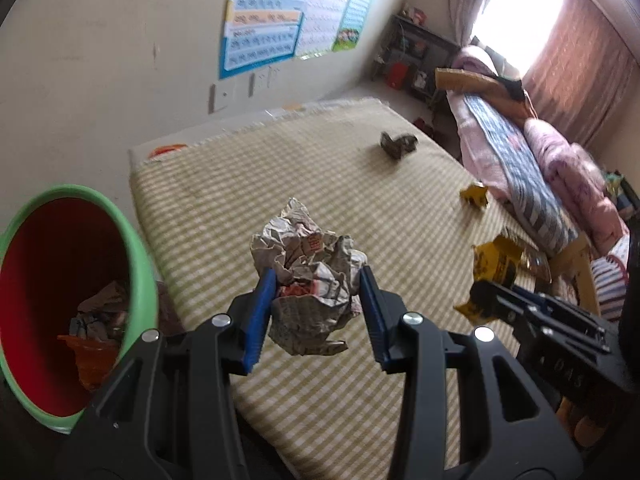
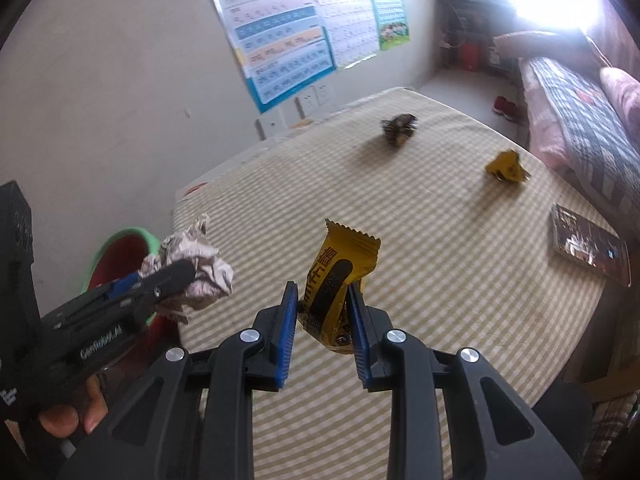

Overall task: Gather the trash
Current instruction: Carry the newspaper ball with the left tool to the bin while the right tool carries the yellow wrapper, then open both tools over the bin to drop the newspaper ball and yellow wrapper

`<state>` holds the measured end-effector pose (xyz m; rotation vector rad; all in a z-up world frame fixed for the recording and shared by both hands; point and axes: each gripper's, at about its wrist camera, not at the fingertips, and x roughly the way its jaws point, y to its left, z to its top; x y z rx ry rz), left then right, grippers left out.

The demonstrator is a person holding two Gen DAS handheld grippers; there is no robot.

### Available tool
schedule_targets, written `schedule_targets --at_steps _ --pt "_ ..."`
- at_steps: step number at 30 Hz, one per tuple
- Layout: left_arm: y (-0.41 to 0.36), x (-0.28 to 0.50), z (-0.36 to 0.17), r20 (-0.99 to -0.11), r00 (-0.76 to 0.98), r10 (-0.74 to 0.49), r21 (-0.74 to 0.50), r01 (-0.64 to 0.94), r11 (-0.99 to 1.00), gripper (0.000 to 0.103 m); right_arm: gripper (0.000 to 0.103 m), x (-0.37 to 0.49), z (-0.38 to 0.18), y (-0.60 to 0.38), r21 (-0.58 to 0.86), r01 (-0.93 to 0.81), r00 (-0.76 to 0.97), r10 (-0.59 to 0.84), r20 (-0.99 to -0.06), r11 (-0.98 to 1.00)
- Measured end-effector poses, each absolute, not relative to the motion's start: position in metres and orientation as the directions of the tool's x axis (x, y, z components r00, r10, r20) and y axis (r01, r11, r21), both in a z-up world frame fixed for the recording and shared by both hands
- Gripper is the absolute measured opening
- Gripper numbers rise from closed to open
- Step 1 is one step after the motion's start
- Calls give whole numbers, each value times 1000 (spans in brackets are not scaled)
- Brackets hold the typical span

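- Striped cloth covered the tabletop (image 2: pixel 400 208), with posters on the wall behind.
- Left tool (image 1: pixel 316 296) gripped a crumpled paper ball (image 1: pixel 308 264), raised above the cloth beside the bin (image 1: pixel 136 240).
- Right tool (image 2: pixel 322 304) was clamped nearly closed on a yellow wrapper (image 2: pixel 340 276); its long axis stood roughly upright, serrated end up.
- Another yellow wrapper (image 2: pixel 506 166) and a dark wad (image 2: pixel 398 128) lay farther back.

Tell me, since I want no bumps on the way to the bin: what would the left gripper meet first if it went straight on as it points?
Probably the checked table cover. The left gripper, shut on a ball of newspaper, points down at bare cloth; the bin lies off to its left. Depth is hard to judge.
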<state>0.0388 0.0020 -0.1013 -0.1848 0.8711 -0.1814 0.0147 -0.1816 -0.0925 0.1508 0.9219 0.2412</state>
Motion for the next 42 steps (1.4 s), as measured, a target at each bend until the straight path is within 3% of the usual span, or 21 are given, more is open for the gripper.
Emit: schedule_targets --at_steps 13,30,33,34,42 --pt "99 4 -92 -731 681 -49 -189 -133 973 41 25 22 -83 -104 272 -327 500 410 -763 905" --pt "216 -29 -113 -765 626 154 -162 -419 893 44 27 39 -88 39 403 -567 237 611 -755 719" --pt "227 -36 -113 -761 620 191 -160 -464 871 64 46 41 -91 50 426 -575 208 628 -750 699" --pt "228 -38 -113 -759 621 197 -164 -475 864 66 53 42 -91 51 436 -569 208 635 -744 697" --pt "218 -34 -113 -768 618 166 -170 -446 879 66 54 72 -98 -22 406 -423 356 560 -748 810"
